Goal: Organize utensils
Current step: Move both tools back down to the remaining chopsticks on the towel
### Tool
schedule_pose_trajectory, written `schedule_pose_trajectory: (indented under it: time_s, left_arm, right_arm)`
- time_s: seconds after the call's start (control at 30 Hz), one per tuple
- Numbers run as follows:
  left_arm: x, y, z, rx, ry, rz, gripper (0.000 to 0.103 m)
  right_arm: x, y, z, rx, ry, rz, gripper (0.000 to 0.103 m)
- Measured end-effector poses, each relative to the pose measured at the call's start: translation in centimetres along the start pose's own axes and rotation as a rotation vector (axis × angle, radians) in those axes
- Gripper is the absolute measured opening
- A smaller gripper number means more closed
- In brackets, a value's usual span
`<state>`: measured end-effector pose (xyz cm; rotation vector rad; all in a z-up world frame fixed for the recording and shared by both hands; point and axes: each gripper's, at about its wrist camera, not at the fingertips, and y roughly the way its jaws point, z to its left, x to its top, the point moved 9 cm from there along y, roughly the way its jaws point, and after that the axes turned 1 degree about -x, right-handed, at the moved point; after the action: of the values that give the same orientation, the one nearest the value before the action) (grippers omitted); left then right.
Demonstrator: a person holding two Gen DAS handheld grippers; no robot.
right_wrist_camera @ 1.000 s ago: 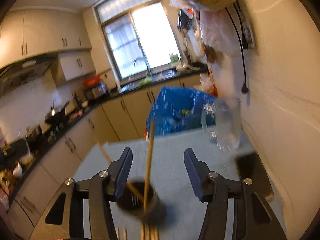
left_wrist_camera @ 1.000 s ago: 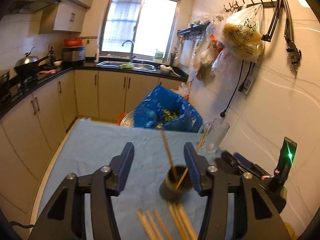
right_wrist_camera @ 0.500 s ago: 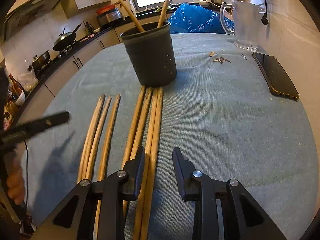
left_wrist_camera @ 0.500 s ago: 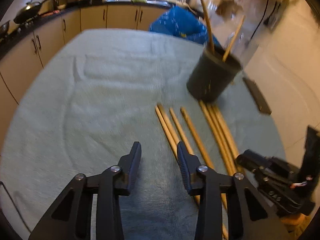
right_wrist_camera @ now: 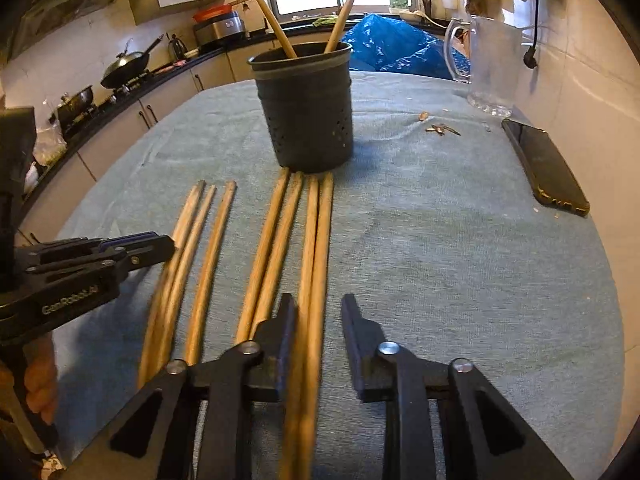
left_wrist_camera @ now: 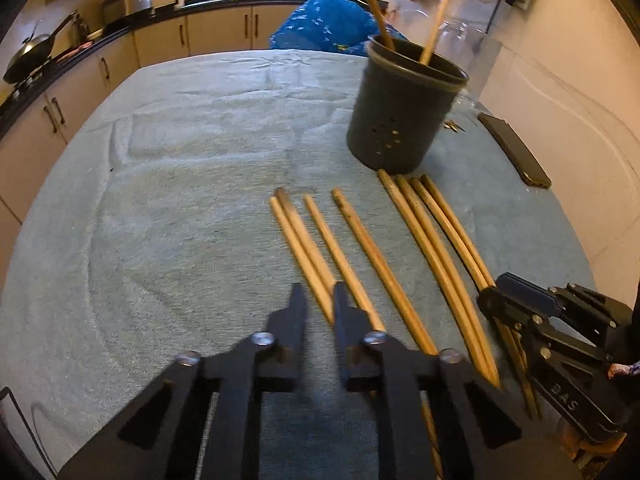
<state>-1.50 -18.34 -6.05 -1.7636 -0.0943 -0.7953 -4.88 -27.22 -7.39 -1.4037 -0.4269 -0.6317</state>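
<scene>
Several wooden chopsticks (left_wrist_camera: 360,236) lie side by side on the blue-grey cloth, also in the right wrist view (right_wrist_camera: 280,240). A dark perforated holder (left_wrist_camera: 400,116) stands behind them with two chopsticks in it; it also shows in the right wrist view (right_wrist_camera: 308,112). My left gripper (left_wrist_camera: 318,300) is low over the leftmost chopsticks, its jaws narrow with a chopstick between them. My right gripper (right_wrist_camera: 316,312) is partly open, straddling the two rightmost chopsticks. Each gripper shows in the other's view: the right one (left_wrist_camera: 520,312), the left one (right_wrist_camera: 132,252).
A black phone (right_wrist_camera: 548,168) lies on the cloth near the right wall. A clear glass jug (right_wrist_camera: 488,64) stands at the far right, with small scraps (right_wrist_camera: 440,128) beside it. A blue plastic bag (right_wrist_camera: 392,44) sits beyond the table's far edge. Kitchen counters run along the left.
Both grippers dropped from high above the holder to just over the chopsticks lying on the cloth. Their jaws have narrowed, the left more than the right.
</scene>
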Motion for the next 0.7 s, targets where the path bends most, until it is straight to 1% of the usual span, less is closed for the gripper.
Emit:
schedule_pose_trajectory:
  time_s: [0.07, 0.1, 0.2, 0.33, 0.37, 0.43, 0.5, 0.57, 0.63, 0.7]
  left_arm:
    - [0.1, 0.0, -0.3, 0.011, 0.024, 0.004, 0.004]
    - [0.0, 0.0, -0.3, 0.021, 0.037, 0.004, 0.002]
    - [-0.6, -0.1, 0.2, 0.038, 0.044, 0.02, 0.0]
    - [-0.9, 0.1, 0.8, 0.027, 0.022, 0.027, 0.0]
    - [-0.8, -0.1, 0.7, 0.013, 0.013, 0.026, 0.0]
    - [-0.5, -0.6, 0.3, -0.04, -0.015, 0.008, 0.0]
    - [-0.4, -0.7, 0.2, -0.048, -0.022, 0.005, 0.0]
    - [-0.3, -0.6, 0.0, -0.048, -0.026, 0.001, 0.0]
    - [-0.3, -0.6, 0.1, -0.043, -0.036, 0.004, 0.0]
    - [-0.3, -0.8, 0.4, -0.056, -0.057, 0.008, 0.001]
  right_arm:
    - [0.0, -0.1, -0.1, 0.007, 0.008, 0.004, 0.022]
    - [-0.2, -0.2, -0.3, 0.001, 0.009, 0.006, 0.021]
    - [-0.4, -0.4, -0.9, -0.006, 0.019, 0.009, 0.019]
    - [-0.4, -0.5, -1.6, -0.012, 0.038, 0.01, 0.018]
    - [-0.4, -0.5, -1.6, -0.013, 0.039, 0.011, 0.018]
    - [-0.4, -0.5, -1.5, -0.014, 0.035, 0.011, 0.018]
    - [-0.6, -0.6, -0.8, 0.022, 0.018, 0.018, 0.016]
    - [-0.8, -0.7, -0.4, 0.036, 0.011, 0.027, 0.015]
    - [-0.9, -0.8, -0.9, 0.038, 0.039, 0.032, 0.015]
    - [-1.1, -1.1, -2.3, 0.027, 0.101, 0.042, 0.015]
